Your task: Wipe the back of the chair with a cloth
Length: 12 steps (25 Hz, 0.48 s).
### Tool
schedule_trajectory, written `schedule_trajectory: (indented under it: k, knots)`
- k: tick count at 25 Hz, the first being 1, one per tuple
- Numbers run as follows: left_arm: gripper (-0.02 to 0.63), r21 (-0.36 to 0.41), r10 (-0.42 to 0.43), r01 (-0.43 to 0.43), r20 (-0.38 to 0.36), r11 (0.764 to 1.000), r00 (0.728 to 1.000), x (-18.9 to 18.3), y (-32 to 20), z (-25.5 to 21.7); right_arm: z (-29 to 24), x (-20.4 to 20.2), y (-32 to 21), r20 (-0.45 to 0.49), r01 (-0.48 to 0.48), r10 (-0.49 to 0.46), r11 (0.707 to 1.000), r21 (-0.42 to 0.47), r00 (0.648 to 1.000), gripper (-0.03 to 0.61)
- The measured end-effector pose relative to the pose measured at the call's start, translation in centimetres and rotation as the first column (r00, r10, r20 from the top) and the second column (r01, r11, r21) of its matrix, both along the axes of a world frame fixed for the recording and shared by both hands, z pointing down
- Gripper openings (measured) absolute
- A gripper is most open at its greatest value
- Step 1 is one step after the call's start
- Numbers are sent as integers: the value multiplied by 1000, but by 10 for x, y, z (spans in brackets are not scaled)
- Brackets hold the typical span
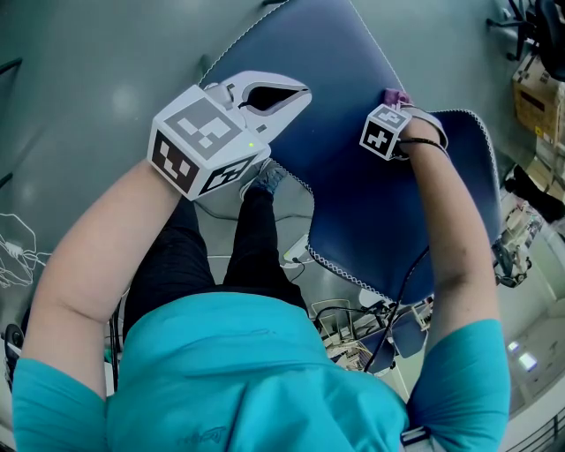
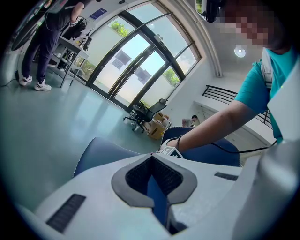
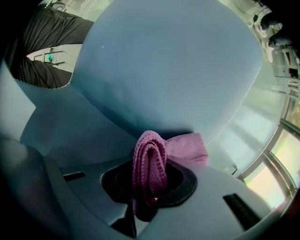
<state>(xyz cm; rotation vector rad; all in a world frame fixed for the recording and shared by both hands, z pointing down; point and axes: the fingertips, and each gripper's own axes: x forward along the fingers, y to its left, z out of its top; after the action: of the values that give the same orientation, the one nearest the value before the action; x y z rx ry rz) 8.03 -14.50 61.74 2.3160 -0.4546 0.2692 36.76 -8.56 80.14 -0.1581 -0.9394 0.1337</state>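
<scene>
Here, pink cloth (image 3: 151,159) in right tongs (image 3: 148,186), against chair (image 3: 178,61).

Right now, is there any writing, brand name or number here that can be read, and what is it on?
Nothing here can be read as text.
Cubes on the left gripper and right gripper: black-and-white square patterns, no letters.
Pink cloth: no label shows.
Cardboard box: any print is too small to read.
Blue wall sign: too blurred to read.

No writing, label, brand, number or sign is legible anywhere here.
</scene>
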Motion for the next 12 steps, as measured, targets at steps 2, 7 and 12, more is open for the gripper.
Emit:
schedule_trajectory:
  k: [2,7,12]
  knots:
    - [-6,1,-1,1,0,1000,1000,-1,1,-1,0,-2,2,1,-2,2,1000,-2,1000,59]
    - [-6,4,-1,1,0,1000,1000,-3,2,-4,-2,-6,7,6,-10,10,1000,-6,1000,60]
    - [-6,6,1,-1,-1,1000,1000,-4,1,-5,-2,-12,13,13,-13,13,1000,-18,1000,60]
